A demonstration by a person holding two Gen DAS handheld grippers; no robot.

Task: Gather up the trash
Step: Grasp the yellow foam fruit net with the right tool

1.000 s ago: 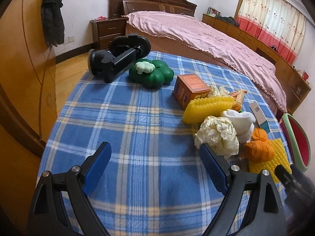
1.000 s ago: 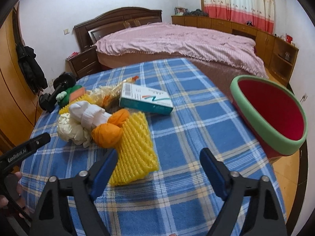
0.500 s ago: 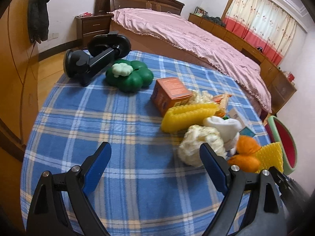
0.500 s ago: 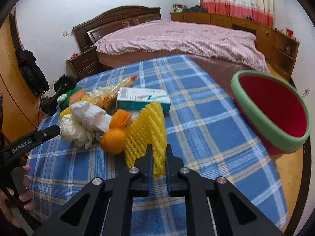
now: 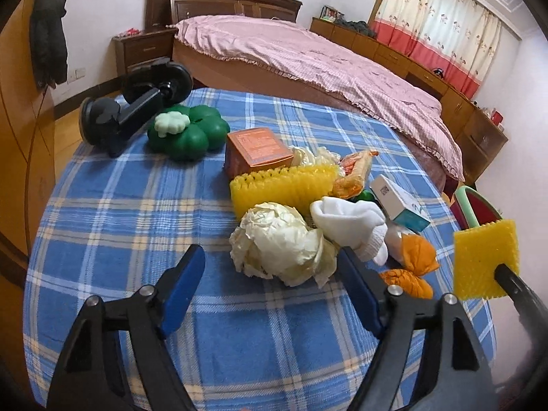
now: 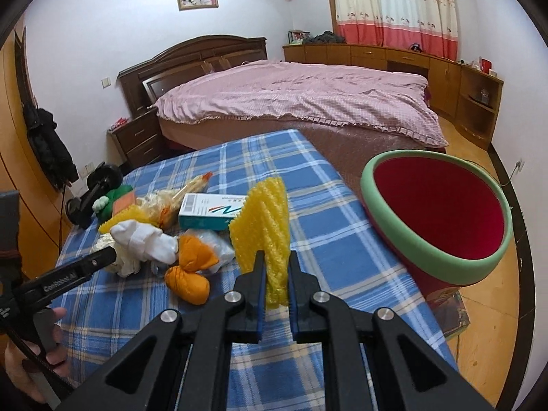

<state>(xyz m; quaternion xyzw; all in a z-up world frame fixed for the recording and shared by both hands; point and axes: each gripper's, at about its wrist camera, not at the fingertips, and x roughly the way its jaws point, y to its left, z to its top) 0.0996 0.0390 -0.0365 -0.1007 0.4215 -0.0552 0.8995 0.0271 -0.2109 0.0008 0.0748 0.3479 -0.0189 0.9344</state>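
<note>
The table [image 6: 318,185] carries the trash pile; the watermelon bin [image 6: 435,212] waits beside its edge. The right gripper [image 6: 276,274] has closed its jaws on the yellow foam net [image 6: 265,212] and lifted it. The left gripper [image 5: 270,287], jaws wide but just closing slightly, frames the crumpled paper [image 5: 277,239].

The right gripper [image 6: 276,286] has its jaws clamped on a yellow foam net sleeve [image 6: 263,226], while the left gripper [image 5: 270,291], gripped by a hand [image 6: 32,352], has its jaws spread wide, just closing slightly, nothing pressed between them.
</note>
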